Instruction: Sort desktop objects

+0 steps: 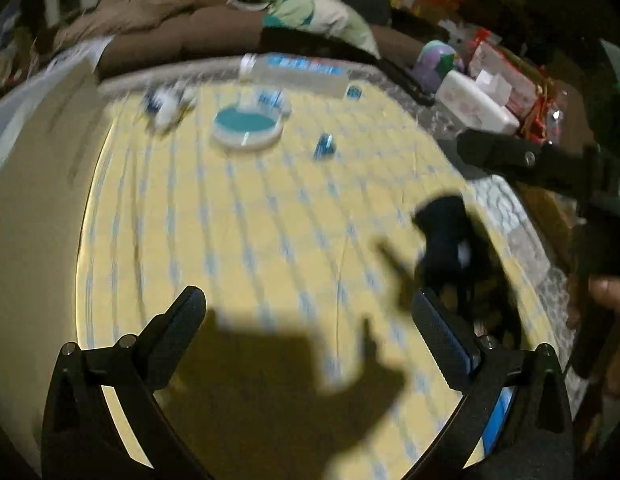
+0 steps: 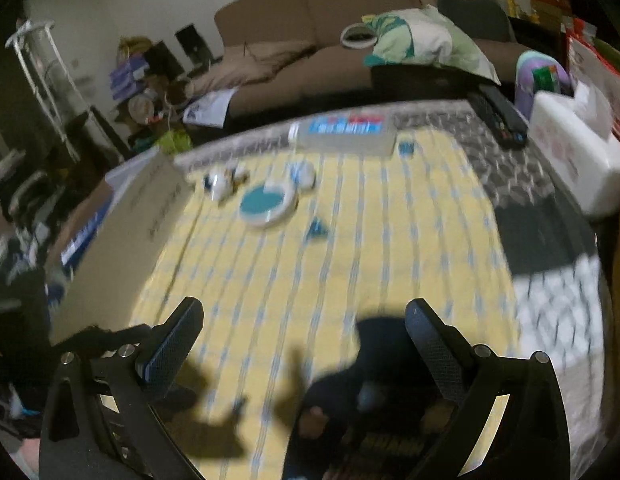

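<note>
Both views are motion-blurred. On the yellow checked cloth lie a round white dish with a teal centre [image 1: 248, 126] [image 2: 267, 202], a small blue clip [image 1: 325, 147] [image 2: 317, 230], a clear case with a blue label [image 1: 300, 72] [image 2: 343, 134], a small white-and-blue item [image 1: 168, 108] [image 2: 224, 182], and a dark object [image 1: 445, 240] [image 2: 373, 376] near the front. My left gripper [image 1: 308, 308] is open and empty above the cloth. My right gripper [image 2: 304, 320] is open and empty, with the dark object just beyond its right finger.
A cardboard box [image 2: 122, 232] stands along the cloth's left edge. A white tissue box [image 2: 573, 160] and remote controls [image 2: 497, 118] sit at the right. A brown sofa [image 2: 310, 32] with a pillow lies behind the table.
</note>
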Available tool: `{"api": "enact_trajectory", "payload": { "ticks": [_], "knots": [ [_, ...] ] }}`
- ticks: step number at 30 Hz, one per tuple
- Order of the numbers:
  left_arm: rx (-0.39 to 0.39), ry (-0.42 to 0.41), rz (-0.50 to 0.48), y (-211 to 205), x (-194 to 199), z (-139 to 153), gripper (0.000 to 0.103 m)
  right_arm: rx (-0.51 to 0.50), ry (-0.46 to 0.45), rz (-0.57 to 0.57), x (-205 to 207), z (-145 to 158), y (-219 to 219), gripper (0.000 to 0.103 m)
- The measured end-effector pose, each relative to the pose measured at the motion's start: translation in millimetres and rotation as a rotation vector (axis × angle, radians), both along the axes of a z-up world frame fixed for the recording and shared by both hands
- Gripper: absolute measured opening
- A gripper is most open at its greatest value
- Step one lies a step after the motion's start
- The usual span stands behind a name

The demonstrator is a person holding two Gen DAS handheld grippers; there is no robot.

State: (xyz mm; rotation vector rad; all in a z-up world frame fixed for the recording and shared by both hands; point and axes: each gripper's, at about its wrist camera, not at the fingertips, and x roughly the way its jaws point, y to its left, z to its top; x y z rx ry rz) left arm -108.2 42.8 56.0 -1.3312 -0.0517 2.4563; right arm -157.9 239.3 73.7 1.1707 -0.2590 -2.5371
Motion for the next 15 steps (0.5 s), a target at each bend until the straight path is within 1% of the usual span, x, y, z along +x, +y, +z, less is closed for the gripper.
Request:
{"api": "enact_trajectory", "payload": {
  "ticks": [2,3,4,5,6,7,8,9,10,12,14,15],
  "knots": [
    [0.006,0.024,-0.011,10.9,-26.5,4.2,0.103,0.006,0.003,-0.006,-27.5,5.5,9.8,0.103],
    [0.012,0.033,-0.013,17.4,-43.5,5.1,0.103,0.035,0.0,-0.017,-46.0,7.1,14.2,0.103],
    [0.01,0.041,-0.013,21.2,-52.5,5.3,0.103,0.067,0.001,-0.02,-64.5,7.9,17.0,0.102],
    [0.008,0.048,-0.015,27.3,-65.2,4.3,0.103,0.089,0.002,-0.019,-76.2,8.1,18.3,0.102],
    [0.003,0.051,-0.017,33.9,-79.4,1.1,0.1,0.117,-0.004,-0.017,-94.1,6.7,20.1,0.099],
    [-0.002,0.052,-0.022,38.4,-87.0,-1.4,0.095,0.137,-0.006,-0.017,-108.1,4.7,22.5,0.093],
    [-0.014,0.054,-0.029,44.0,-95.8,-5.3,0.091,0.164,-0.005,-0.013,-122.8,2.3,24.4,0.089],
    [-0.037,0.059,-0.037,49.9,-103.6,-9.4,0.082,0.187,-0.003,-0.005,-140.8,-1.7,25.6,0.082],
    [-0.065,0.065,-0.046,56.6,-110.9,-14.2,0.078,0.194,-0.005,0.0,-151.5,-5.8,28.2,0.076],
    [-0.082,0.069,-0.061,64.0,-120.3,-21.4,0.078,0.228,-0.019,0.01,-177.2,-19.2,31.2,0.073],
    [-0.084,0.076,-0.074,69.6,-127.5,-28.3,0.075,0.274,-0.024,0.024,-195.8,-31.7,30.9,0.067],
    [-0.088,0.081,-0.079,71.7,-129.7,-32.0,0.068,0.284,-0.027,0.042,-205.0,-39.0,31.1,0.056]
  ]
}}
